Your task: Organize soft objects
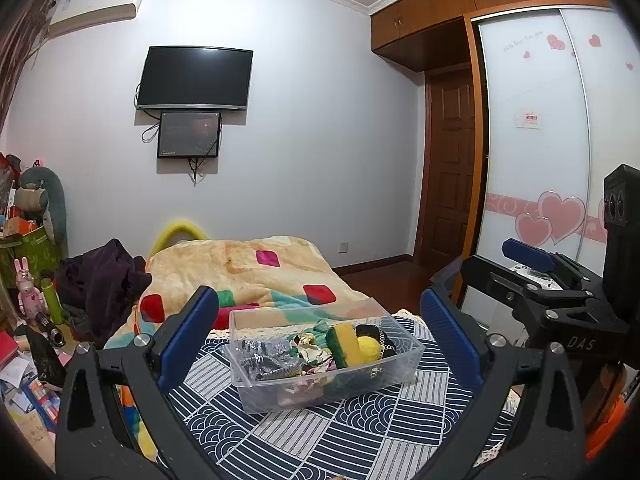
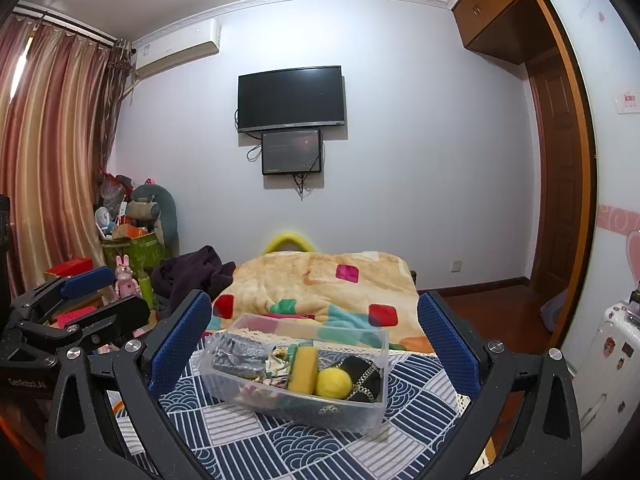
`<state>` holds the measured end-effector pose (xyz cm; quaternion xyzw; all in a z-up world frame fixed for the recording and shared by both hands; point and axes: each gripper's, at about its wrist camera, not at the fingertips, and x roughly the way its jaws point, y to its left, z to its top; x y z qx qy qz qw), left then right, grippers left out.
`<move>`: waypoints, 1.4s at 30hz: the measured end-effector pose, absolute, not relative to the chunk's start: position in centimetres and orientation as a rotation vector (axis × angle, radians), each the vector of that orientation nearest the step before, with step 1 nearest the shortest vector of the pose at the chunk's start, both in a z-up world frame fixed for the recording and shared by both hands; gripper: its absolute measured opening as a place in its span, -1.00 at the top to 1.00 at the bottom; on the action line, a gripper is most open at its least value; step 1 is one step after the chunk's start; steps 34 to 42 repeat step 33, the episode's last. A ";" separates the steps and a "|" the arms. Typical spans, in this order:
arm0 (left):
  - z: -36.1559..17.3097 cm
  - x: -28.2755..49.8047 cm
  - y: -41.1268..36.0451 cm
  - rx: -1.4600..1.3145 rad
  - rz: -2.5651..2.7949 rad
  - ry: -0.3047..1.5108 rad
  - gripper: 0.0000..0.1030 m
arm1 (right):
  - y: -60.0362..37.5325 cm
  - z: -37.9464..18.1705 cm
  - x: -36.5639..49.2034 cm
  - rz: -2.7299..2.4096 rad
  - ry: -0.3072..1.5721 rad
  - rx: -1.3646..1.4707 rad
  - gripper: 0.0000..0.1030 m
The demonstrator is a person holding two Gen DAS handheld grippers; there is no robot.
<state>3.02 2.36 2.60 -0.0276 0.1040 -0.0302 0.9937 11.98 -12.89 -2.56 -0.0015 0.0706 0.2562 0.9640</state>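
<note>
A clear plastic box (image 1: 408, 354) (image 2: 372, 412) stands on a blue-and-white patterned cloth (image 1: 332, 436) (image 2: 288, 444). Inside lie a yellow-green sponge (image 1: 343, 345) (image 2: 304, 370), a yellow ball (image 1: 369, 348) (image 2: 333, 382), a black pouch with a chain (image 2: 362, 372), a grey sequinned item (image 1: 266, 354) (image 2: 237, 354) and patterned fabric (image 1: 310, 354). My left gripper (image 1: 320, 336) is open and empty, held above and in front of the box. My right gripper (image 2: 316, 340) is open and empty, also in front of the box. Each gripper shows at the other view's edge.
Behind the cloth lies a beige blanket with coloured squares (image 1: 248, 268) (image 2: 320, 280). A dark garment (image 1: 104, 280) (image 2: 192, 272) is heaped at its left. Toys and boxes (image 1: 28, 248) clutter the left floor. A wardrobe (image 1: 536, 140) and door (image 1: 452, 160) stand right.
</note>
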 end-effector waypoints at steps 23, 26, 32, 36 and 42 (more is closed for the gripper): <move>2.5 3.1 2.4 -0.079 -0.087 0.224 -0.99 | -13.1 -2.3 11.7 0.513 0.144 -0.001 -1.00; 2.5 3.2 2.4 -0.083 -0.084 0.225 -0.99 | -13.2 -2.3 11.7 0.513 0.145 -0.001 -1.00; 2.3 3.3 2.4 -0.090 -0.091 0.234 -0.99 | -13.1 -2.3 11.6 0.515 0.147 -0.003 -1.00; 2.3 3.4 2.4 -0.090 -0.092 0.236 -0.99 | -13.0 -2.3 11.6 0.515 0.147 -0.005 -1.00; 2.3 3.4 2.4 -0.090 -0.092 0.236 -0.99 | -13.0 -2.3 11.6 0.515 0.147 -0.005 -1.00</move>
